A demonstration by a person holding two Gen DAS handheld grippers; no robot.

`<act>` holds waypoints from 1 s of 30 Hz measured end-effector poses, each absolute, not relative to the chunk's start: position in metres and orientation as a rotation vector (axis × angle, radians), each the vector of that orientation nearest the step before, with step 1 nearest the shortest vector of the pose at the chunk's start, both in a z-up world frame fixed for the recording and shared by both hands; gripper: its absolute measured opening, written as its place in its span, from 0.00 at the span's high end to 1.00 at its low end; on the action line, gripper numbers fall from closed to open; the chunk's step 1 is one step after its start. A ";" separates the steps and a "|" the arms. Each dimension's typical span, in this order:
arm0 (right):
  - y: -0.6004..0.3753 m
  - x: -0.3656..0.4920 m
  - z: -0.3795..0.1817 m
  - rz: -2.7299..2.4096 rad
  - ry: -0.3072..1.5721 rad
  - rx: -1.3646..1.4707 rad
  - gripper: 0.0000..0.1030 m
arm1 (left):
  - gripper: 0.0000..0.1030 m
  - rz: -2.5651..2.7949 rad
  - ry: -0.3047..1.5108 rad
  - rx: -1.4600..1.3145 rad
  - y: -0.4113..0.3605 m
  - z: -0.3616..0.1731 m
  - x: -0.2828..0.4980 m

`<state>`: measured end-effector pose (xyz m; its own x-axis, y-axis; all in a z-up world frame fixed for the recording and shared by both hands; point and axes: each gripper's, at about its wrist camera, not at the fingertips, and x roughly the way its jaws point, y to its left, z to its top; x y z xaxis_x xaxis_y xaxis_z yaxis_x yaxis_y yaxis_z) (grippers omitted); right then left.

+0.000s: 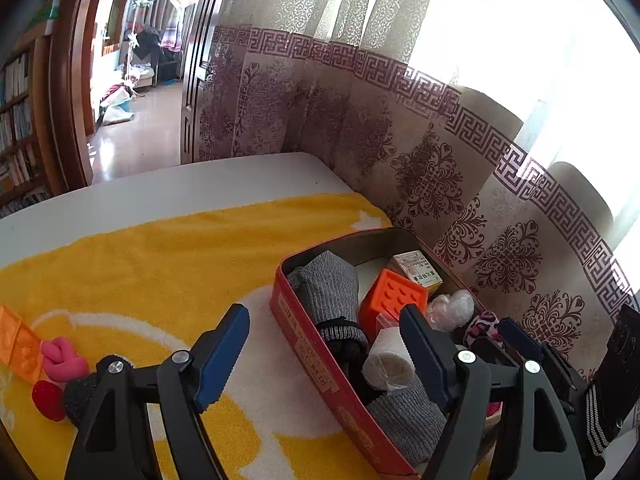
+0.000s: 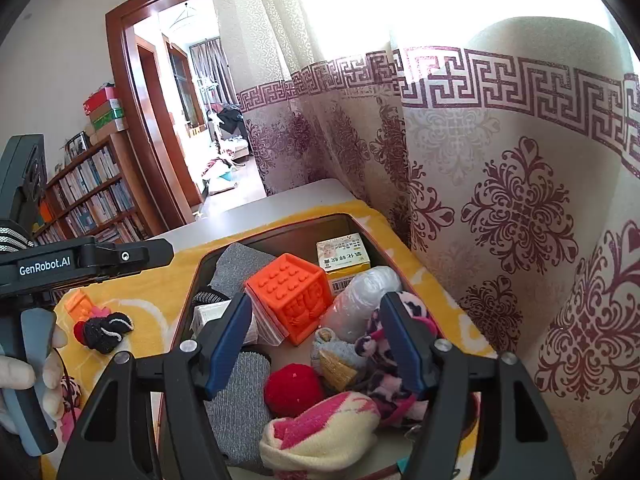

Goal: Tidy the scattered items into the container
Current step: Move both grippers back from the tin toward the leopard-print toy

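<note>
From the left wrist camera, the left gripper (image 1: 324, 356) is wide open and holds nothing. Its left finger hangs over the yellow and white towel (image 1: 160, 256). Its right finger is over the red tin box (image 1: 304, 344). The box sits on the right side of the towel, close to the patterned curtain (image 1: 432, 168). Inside the box are a grey sock (image 1: 326, 286), an orange toy cube (image 1: 390, 298), a small medicine box (image 1: 418, 268), a crumpled clear bag (image 1: 450, 310) and a white roll (image 1: 388, 362). Far to the left, still out on the towel, lie a flat orange block (image 1: 18, 346), a pink toy (image 1: 62, 360), a small red thing (image 1: 48, 400) and a dark knitted thing (image 1: 82, 394). They all sit close together, well apart from the box. The right gripper (image 1: 520, 344) shows at the right edge, past the box.

From the right wrist camera, the right gripper (image 2: 316, 344) is wide open too, with nothing in it. It hangs right over the box (image 2: 192, 292). Near it in the box are a red pompom (image 2: 294, 390), a pink and cream sock (image 2: 320, 436), a spotted fuzzy sock (image 2: 384, 360) and a folded grey sock (image 2: 240, 396). The toy cube (image 2: 292, 296) and medicine box (image 2: 342, 256) are farther back. On the left, a gloved hand (image 2: 28, 380) holds the handle of the left gripper. The black knitted thing (image 2: 106, 330) and orange block (image 2: 78, 304) lie on the towel (image 2: 140, 280), left of the box.
</note>
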<state>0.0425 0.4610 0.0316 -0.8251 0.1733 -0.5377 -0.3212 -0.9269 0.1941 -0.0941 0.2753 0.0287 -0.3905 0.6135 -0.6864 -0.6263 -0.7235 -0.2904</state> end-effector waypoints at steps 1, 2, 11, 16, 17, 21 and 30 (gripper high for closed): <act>0.459 0.043 0.033 2.747 0.402 -0.769 0.30 | 0.20 2.148 0.019 -1.046 0.267 0.029 -0.092; 0.456 0.043 0.035 2.752 0.401 -0.768 0.29 | 0.20 2.157 0.017 -1.047 0.258 0.030 -0.090; 0.396 0.042 0.055 2.886 0.385 -0.806 0.26 | 0.20 2.277 -0.041 -1.041 0.160 0.038 -0.075; 0.356 0.035 0.058 2.978 0.368 -0.866 0.26 | 0.20 2.339 -0.098 -1.069 0.109 0.032 -0.072; 0.348 0.034 0.057 2.990 0.357 -0.877 0.26 | 0.20 2.349 -0.107 -1.079 0.101 0.030 -0.071; 0.323 0.030 0.052 3.028 0.333 -0.940 0.26 | 0.20 2.366 -0.122 -1.121 0.076 0.016 -0.068; 0.286 0.031 0.038 3.067 0.304 -1.082 0.26 | 0.20 2.375 -0.126 -1.197 0.051 -0.012 -0.054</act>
